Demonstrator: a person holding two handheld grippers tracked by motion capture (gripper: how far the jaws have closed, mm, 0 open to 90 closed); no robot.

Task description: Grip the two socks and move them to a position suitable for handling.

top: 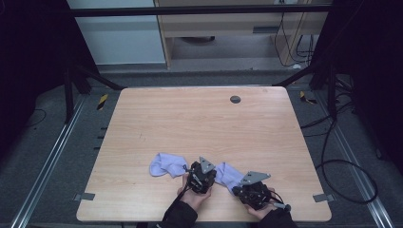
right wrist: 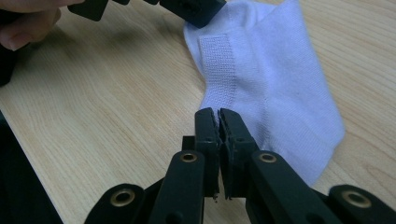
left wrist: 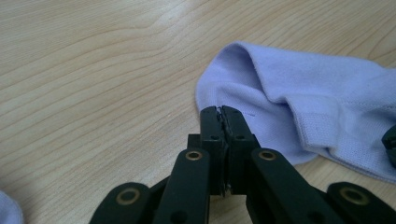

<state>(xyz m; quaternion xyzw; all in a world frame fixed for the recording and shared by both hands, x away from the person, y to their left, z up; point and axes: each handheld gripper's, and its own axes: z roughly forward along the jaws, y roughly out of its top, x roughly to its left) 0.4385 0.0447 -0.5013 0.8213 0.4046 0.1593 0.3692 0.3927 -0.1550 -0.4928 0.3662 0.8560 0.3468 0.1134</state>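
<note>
We see a pale lilac sock point(top: 229, 175) lying flat near the front edge of the wooden counter point(top: 199, 123), between our two hands. Our left claw point(left wrist: 221, 110) is clenched at its edge, our right claw point(right wrist: 218, 113) clenched at its other end. A second sock point(top: 166, 165) lies just left.

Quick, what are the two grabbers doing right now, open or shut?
Left gripper: shut, pinching the edge of the light purple sock.
Right gripper: shut, pinching the same sock's other edge.

Pale lilac sock point(left wrist: 322, 98) (plain) on light wood-grain table point(left wrist: 93, 70).
</note>
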